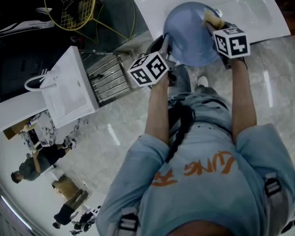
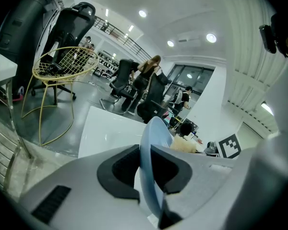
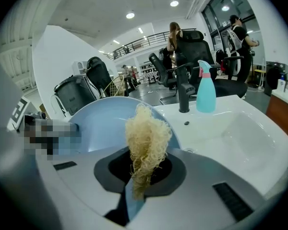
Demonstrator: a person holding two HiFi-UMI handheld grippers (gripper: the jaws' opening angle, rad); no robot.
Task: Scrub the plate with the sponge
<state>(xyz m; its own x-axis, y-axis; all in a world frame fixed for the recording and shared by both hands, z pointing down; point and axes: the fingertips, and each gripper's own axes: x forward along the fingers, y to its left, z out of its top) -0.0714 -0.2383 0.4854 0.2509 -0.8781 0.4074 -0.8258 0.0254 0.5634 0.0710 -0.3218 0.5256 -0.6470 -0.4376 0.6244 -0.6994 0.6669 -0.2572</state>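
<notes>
A light blue plate (image 1: 191,33) is held up over the white sink (image 1: 255,14). My left gripper (image 1: 168,50) grips its left rim. In the left gripper view the plate (image 2: 151,147) runs edge-on between the jaws, and the left gripper (image 2: 151,176) is shut on it. My right gripper (image 1: 217,26) is at the plate's upper right rim, shut on a pale, stringy sponge (image 1: 214,19). In the right gripper view the sponge (image 3: 146,143) sticks up from the right gripper (image 3: 141,176) and lies against the plate's face (image 3: 96,123).
A black faucet (image 3: 184,97) and a teal spray bottle (image 3: 206,92) stand at the back of the sink basin (image 3: 240,138). Left of me are a second white basin (image 1: 69,90), a metal grate (image 1: 105,75) and a yellow wire chair (image 1: 71,4). People stand farther off.
</notes>
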